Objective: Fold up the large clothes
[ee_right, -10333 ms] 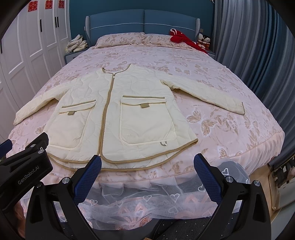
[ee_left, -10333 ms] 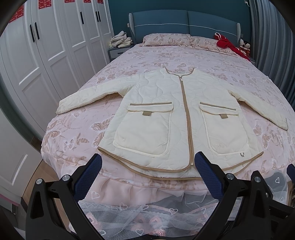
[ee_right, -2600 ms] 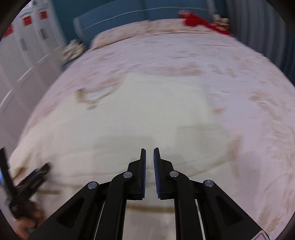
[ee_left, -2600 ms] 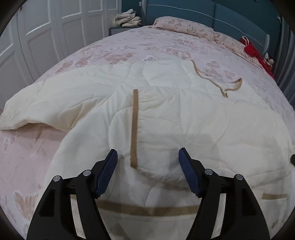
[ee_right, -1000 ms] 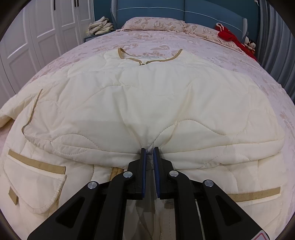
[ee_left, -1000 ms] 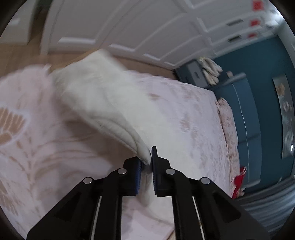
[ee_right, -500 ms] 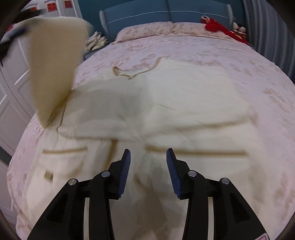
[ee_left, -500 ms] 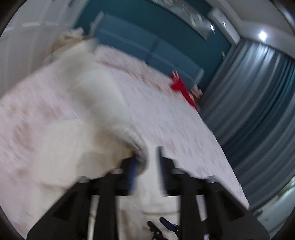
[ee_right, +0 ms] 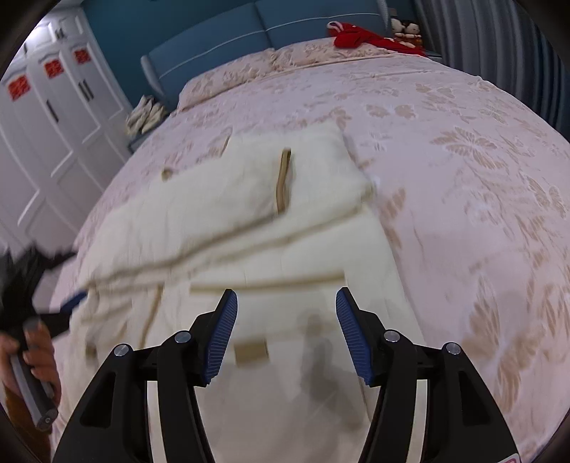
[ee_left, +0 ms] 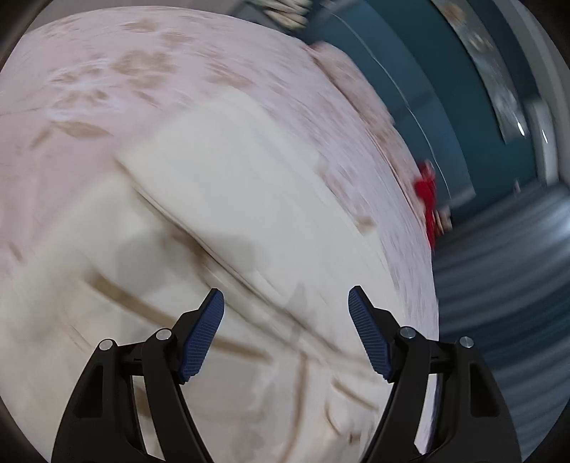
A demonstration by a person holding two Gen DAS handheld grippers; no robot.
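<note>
Pink floral bedding (ee_right: 463,149) covers a wide bed, and it is backed by a blue padded headboard (ee_right: 285,25) against a teal wall. White wardrobe doors (ee_right: 46,121) with red paper emblems are seen on the left of the right wrist view, and grey-blue curtains (ee_right: 498,32) on the right. Patterned pillows (ee_right: 249,76) lie under the headboard, a red garment (ee_right: 359,37) rests at the far corner of the bed, and a pale bundle (ee_right: 146,112) sits on a nightstand beside the bed.

No container is shown apart from the patch pockets of the cream quilted jacket (ee_right: 278,228), and their contents cannot be told. The jacket is spread in the middle of the bed with its sleeves folded across the body; one tan-trimmed cuff (ee_right: 283,180) is laid over the chest.

The left tool (ee_left: 286,334) is held with its blue pads well apart and nothing between them, above the blurred jacket (ee_left: 228,213). The right tool (ee_right: 286,334) is likewise spread wide and empty, over the jacket's lower half near a pocket tab (ee_right: 251,350).

Half a second ago the left sleeve was seen lifted in the air at the upper left; now it is laid flat across the jacket, and the left tool's pads, then close about the sleeve's end, are parted.
</note>
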